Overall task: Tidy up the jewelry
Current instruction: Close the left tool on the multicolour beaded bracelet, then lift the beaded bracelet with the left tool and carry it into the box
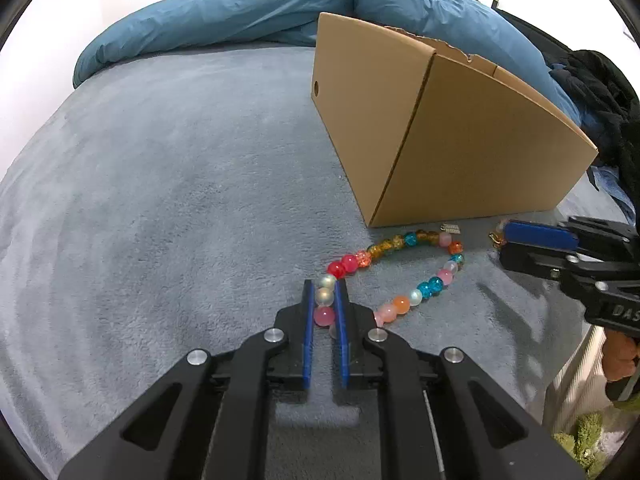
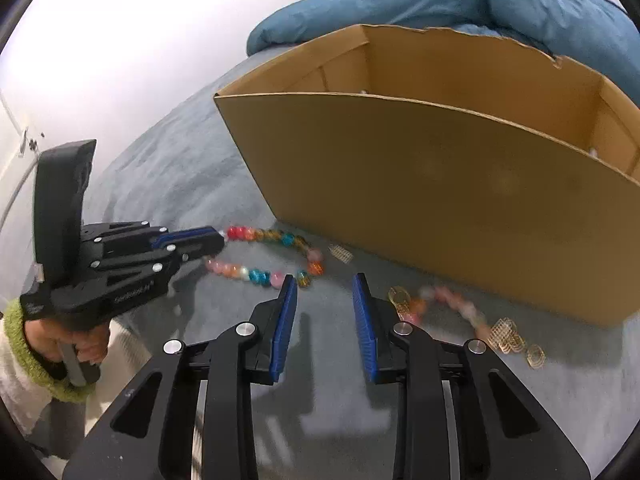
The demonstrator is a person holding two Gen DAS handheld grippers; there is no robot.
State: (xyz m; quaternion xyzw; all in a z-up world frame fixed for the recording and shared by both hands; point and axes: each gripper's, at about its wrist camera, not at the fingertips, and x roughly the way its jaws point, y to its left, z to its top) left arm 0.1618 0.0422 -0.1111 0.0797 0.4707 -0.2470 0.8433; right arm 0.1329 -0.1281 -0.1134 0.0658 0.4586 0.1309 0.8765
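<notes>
A necklace of coloured glass beads (image 1: 416,240) lies in a loop on the grey blanket in front of a cardboard box (image 1: 440,140). My left gripper (image 1: 325,286) is shut on its pale and pink beads at the loop's near end. In the right wrist view the same necklace (image 2: 276,256) runs from the left gripper (image 2: 218,240) toward the box (image 2: 440,184). My right gripper (image 2: 325,280) is open above bare blanket, with nothing between its fingers. Just right of it lie a blurred pink and orange bead bracelet (image 2: 448,300) and a gold ring (image 2: 400,296).
Gold mesh pieces lie near the box wall (image 2: 341,253) and at the right (image 2: 508,336). A blue duvet (image 1: 240,12) is bunched behind the box. Dark clothing (image 1: 600,92) sits at the right edge. A hand with a green cuff (image 2: 24,344) holds the left gripper.
</notes>
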